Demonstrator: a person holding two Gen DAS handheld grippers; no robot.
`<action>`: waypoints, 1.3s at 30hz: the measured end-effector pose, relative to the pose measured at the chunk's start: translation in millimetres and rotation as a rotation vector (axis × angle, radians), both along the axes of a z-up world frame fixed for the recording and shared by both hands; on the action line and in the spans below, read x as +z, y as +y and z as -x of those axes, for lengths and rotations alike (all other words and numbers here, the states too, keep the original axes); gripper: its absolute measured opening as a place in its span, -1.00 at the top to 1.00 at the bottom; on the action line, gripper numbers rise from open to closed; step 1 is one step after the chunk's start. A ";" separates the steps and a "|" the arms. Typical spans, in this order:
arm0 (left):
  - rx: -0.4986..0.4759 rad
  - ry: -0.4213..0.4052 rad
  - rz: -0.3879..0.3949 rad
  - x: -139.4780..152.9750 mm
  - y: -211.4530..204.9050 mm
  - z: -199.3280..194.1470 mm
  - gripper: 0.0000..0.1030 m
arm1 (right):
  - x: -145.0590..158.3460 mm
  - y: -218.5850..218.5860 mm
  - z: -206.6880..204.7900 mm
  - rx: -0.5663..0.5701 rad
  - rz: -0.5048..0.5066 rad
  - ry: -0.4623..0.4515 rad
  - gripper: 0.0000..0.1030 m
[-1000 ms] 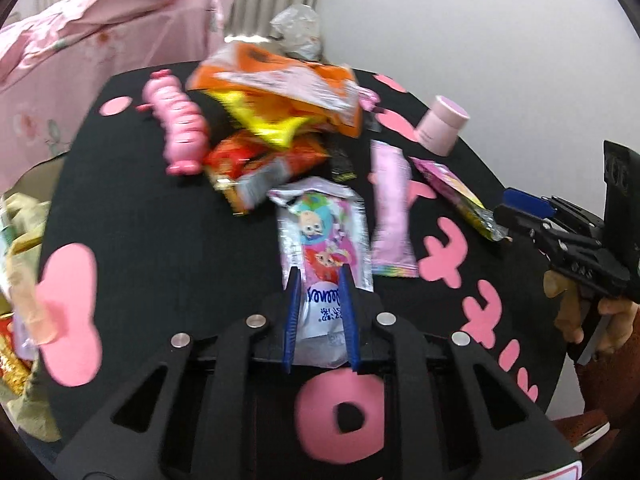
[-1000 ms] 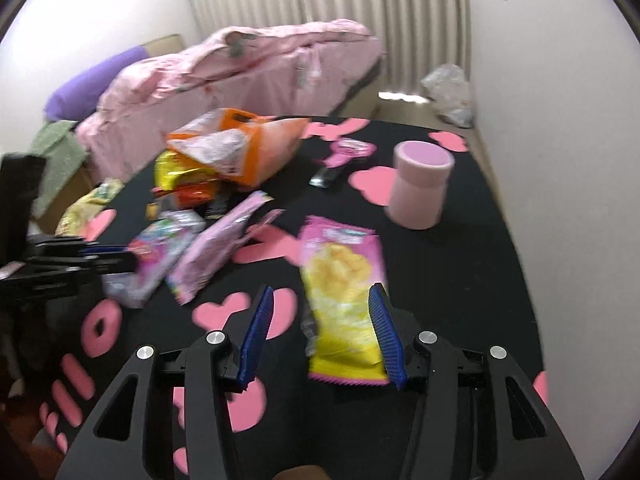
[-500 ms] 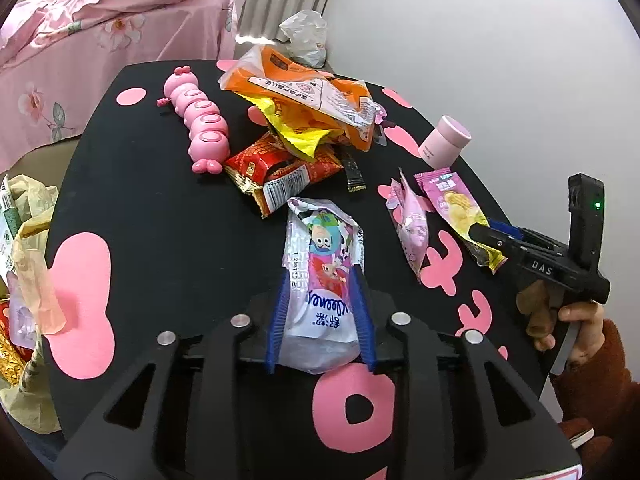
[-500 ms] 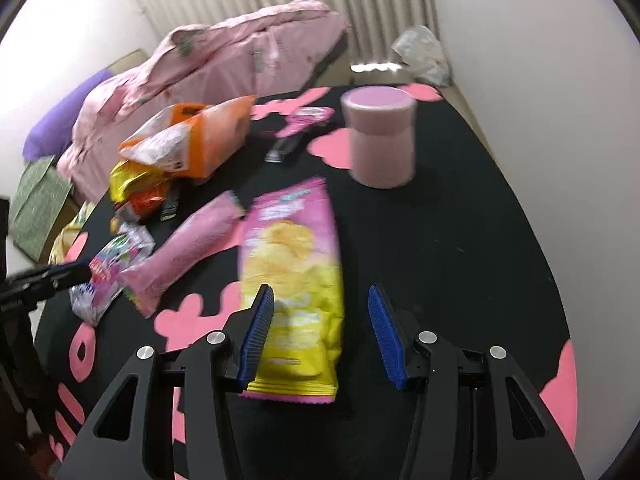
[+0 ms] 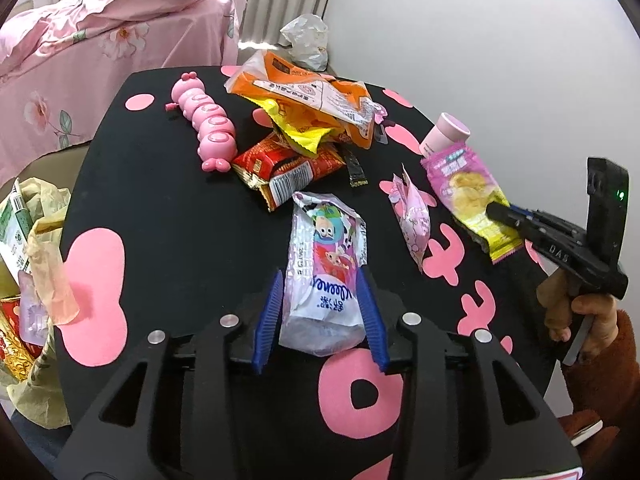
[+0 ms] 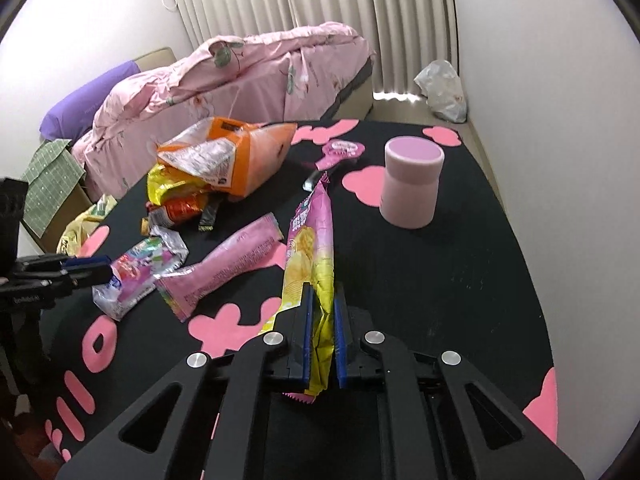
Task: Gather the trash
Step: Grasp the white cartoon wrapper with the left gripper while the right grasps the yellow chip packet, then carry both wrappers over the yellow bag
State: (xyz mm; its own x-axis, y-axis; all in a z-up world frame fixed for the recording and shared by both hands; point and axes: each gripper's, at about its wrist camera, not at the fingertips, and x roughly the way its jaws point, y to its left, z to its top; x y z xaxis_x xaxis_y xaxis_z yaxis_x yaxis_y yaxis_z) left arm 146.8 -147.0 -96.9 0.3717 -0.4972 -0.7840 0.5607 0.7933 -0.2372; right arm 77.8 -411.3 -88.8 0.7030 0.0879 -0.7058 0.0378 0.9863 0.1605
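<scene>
On the black table (image 5: 160,220) lies a colourful cartoon tissue pack (image 5: 324,240), also seen in the right wrist view (image 6: 136,268). My left gripper (image 5: 319,276) straddles its near end; the jaws are opening and the pads stand just beside the pack. My right gripper (image 6: 323,292) is closing and pinches a pink-and-yellow chip packet (image 6: 308,248), which folds upright between the pads. The left wrist view shows that gripper (image 5: 496,212) on the same packet (image 5: 468,188), with a hand behind it. A pink wrapper (image 5: 412,212) lies between the two.
An orange bag (image 5: 304,92), a yellow wrapper and a red wrapper (image 5: 288,168) are piled at the table's far side. A pink caterpillar toy (image 5: 208,128) and a pink jar (image 6: 412,180) stand nearby. A bag of trash (image 5: 36,240) hangs off the left edge. A bed lies beyond.
My right gripper went from wide open to shut on the chip packet, which crumpled upright. My left jaws widened from a tight pinch to the sides of the tissue pack.
</scene>
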 end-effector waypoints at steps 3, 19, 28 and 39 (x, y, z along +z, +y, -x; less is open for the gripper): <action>-0.010 0.007 -0.021 -4.1 -5.8 0.7 0.29 | 5.5 3.2 -0.3 0.002 0.006 -0.014 0.79; 0.022 -0.205 0.068 43.1 12.3 23.3 0.70 | 50.2 25.3 0.0 0.065 0.057 -0.132 0.79; 0.159 -0.364 0.154 96.5 70.7 28.1 0.70 | 103.5 72.7 -12.2 0.193 0.126 -0.252 0.79; 0.398 -0.369 0.180 98.4 170.6 20.5 0.70 | 124.1 149.3 -35.6 0.375 0.210 -0.290 0.79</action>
